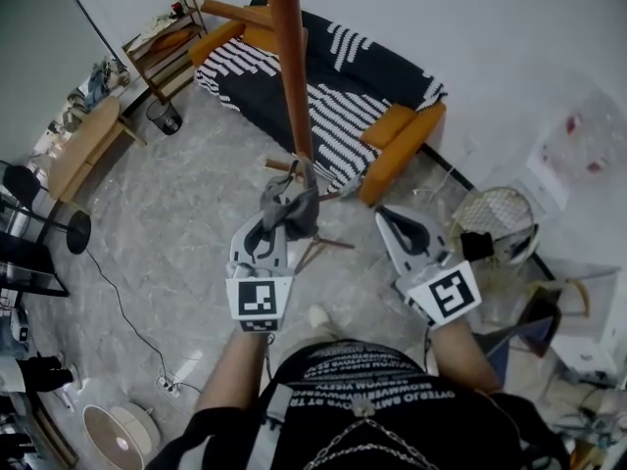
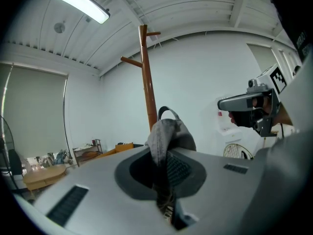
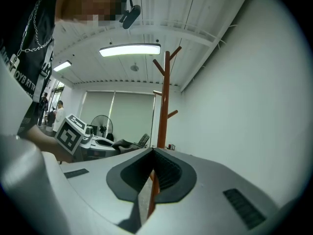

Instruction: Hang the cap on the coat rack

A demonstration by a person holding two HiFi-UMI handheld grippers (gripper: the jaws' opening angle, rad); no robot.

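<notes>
Cap: the grey cap [image 2: 166, 136] hangs bunched in the left gripper [image 1: 266, 228], off the floor. It is just in front of the coat rack [image 2: 146, 92]. In the head view it overlaps the pole, and I cannot tell whether they touch.
Left gripper: its jaws are pressed together on a fold of the cap's fabric. The crown and the back strap loop stand up above the jaws. Pinching a fold probably leaves the loop and the opening free to slip over a peg.
Coat rack: a wooden pole standing on the marbled floor [image 1: 186, 213], near the front edge of the striped sofa [image 1: 323, 76]. Its upward-angled pegs [image 2: 131, 61] sit higher on the pole than the cap.
Right gripper: the right gripper [image 1: 400, 221] has its jaws together with nothing between them. It is held on the far side of the pole from the cap, likely kept free to steady things.
Step judged: approach, with the cap not yet on a peg.
Next move calls for: lifting the cap to peg height and dropping the loop or crown over the tip.
Risk: limp fabric may slide off a short peg.
</notes>
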